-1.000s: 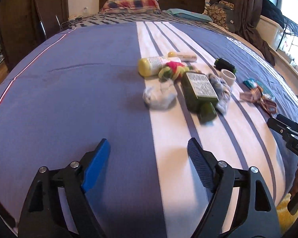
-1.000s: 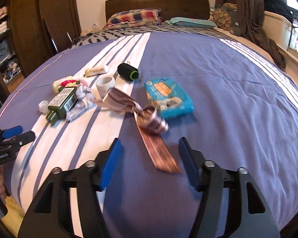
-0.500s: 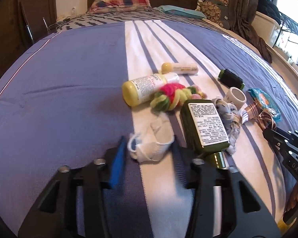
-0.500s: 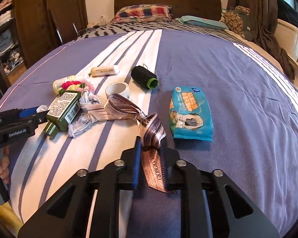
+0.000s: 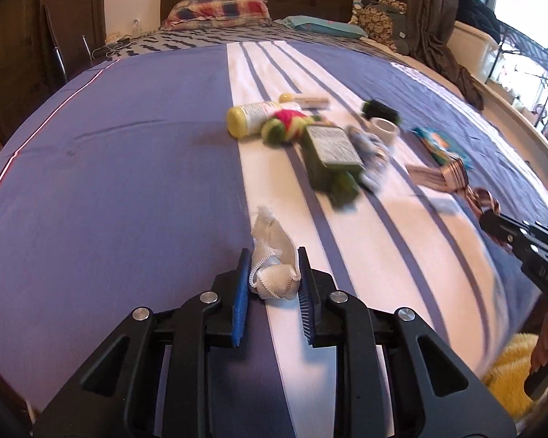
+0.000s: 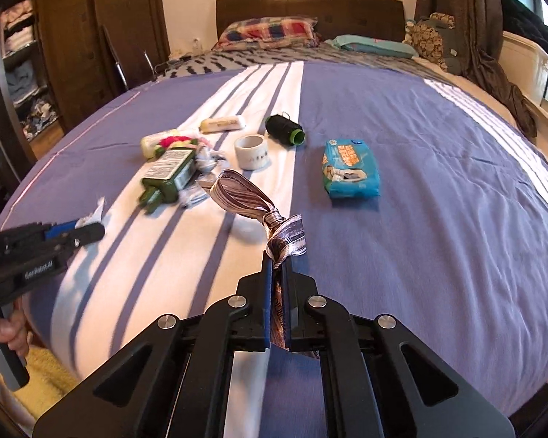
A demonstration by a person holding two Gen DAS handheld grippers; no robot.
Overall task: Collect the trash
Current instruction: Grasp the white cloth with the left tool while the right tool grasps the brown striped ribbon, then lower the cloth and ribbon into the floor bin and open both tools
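Striped blue bedspread (image 6: pixel 438 189), dark wooden headboard (image 6: pixel 310 7), plaid pillow (image 6: pixel 270 33), brown curtain (image 6: pixel 467 18), daylit window (image 5: pixel 522 3)

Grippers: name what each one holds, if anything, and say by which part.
Left gripper clamps the white wad by its near end; right gripper pinches the ribbon by its near tail.

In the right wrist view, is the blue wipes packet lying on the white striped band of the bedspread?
No, the wipes packet lies on the plain purple part of the bedspread, to the right of the white stripes.
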